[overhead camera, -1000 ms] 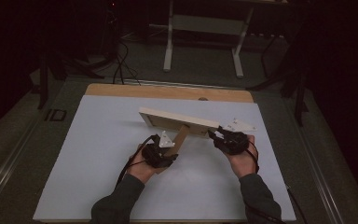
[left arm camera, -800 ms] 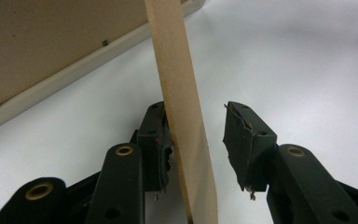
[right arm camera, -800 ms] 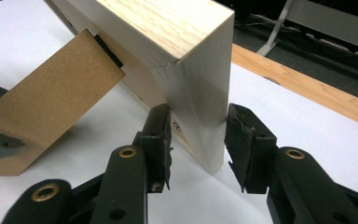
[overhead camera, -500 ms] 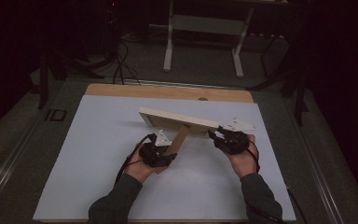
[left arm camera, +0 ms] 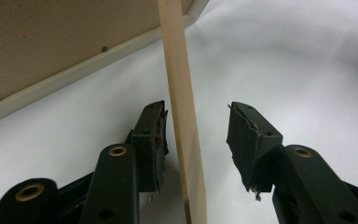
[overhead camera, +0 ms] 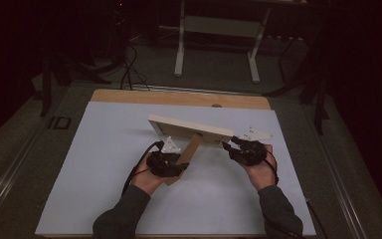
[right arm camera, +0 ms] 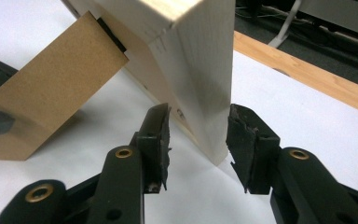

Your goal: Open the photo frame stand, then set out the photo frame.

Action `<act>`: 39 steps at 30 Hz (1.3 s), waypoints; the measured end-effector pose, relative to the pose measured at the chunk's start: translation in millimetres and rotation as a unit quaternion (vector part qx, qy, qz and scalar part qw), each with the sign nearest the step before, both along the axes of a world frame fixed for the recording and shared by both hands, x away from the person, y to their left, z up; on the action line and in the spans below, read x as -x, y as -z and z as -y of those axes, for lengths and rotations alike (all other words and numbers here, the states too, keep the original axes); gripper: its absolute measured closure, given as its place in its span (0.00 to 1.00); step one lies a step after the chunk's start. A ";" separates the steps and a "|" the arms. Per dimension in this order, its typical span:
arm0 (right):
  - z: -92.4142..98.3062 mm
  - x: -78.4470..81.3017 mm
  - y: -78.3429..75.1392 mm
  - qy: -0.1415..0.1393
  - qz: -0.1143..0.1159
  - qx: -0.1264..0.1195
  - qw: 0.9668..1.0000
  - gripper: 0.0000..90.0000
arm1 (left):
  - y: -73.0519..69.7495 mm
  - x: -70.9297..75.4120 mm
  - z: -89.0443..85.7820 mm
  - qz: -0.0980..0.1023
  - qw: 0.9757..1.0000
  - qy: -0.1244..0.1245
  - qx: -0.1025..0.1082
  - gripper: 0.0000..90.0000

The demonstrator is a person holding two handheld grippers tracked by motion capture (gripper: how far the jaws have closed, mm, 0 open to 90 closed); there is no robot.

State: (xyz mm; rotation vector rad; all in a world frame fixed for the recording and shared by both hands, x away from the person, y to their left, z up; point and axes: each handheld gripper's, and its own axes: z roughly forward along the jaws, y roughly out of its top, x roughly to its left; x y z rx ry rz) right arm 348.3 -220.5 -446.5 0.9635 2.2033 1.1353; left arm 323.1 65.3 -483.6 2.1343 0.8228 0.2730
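A pale wooden picture frame (overhead camera: 189,128) stands tilted on the white sheet, propped by its brown cardboard stand leg (overhead camera: 191,149). My left gripper (overhead camera: 178,168) is at the foot of that leg. In the left gripper view the leg (left arm camera: 186,140) runs up between the jaws (left arm camera: 196,126), close to the left pad and clear of the right one; these jaws have just been opening. My right gripper (overhead camera: 231,145) straddles the frame's right end (right arm camera: 200,93). Its jaws (right arm camera: 196,123) have also just been opening, with a gap at the left pad.
The white sheet (overhead camera: 104,164) covers the table, with a wooden strip (overhead camera: 179,98) bare along the far edge. Beyond the table stand a desk's white legs (overhead camera: 179,50), and cables (overhead camera: 127,74) lie on the dark floor.
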 end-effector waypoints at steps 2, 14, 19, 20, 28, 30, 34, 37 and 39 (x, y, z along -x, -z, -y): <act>1.0 0.0 0.9 -0.004 -0.004 -0.003 1.000 0.65 | -1.4 0.1 -1.4 -0.001 1.000 -0.001 0.007 0.63; 3.8 1.2 6.4 -0.023 -0.020 0.008 1.000 0.62 | -12.6 -0.6 -20.3 -0.015 0.997 -0.019 0.068 0.59; 7.3 1.7 7.2 -0.030 -0.027 0.008 0.999 0.66 | -16.5 -2.5 -28.6 -0.013 0.996 -0.031 0.085 0.59; 8.0 1.8 7.4 -0.035 -0.030 0.009 0.999 0.67 | -17.1 -2.9 -30.3 -0.014 0.995 -0.035 0.088 0.59; 12.2 1.6 8.5 -0.045 -0.038 0.016 0.998 0.75 | -22.7 -10.8 -43.5 -0.014 0.994 -0.060 0.088 0.61; 14.1 1.4 8.3 -0.044 -0.039 0.017 0.998 0.78 | -24.8 -13.1 -45.6 -0.009 0.995 -0.065 0.081 0.62; 19.3 0.4 7.1 -0.037 -0.040 0.018 0.998 0.87 | -28.7 -17.5 -50.2 -0.004 0.994 -0.082 0.078 0.65; 22.1 -1.9 4.4 -0.025 -0.037 0.018 0.999 0.94 | -31.2 -21.3 -52.8 -0.002 0.993 -0.095 0.074 0.68; 23.1 -4.6 2.3 -0.015 -0.034 0.017 0.999 0.97 | -32.6 -24.2 -54.1 -0.004 0.992 -0.106 0.070 0.72</act>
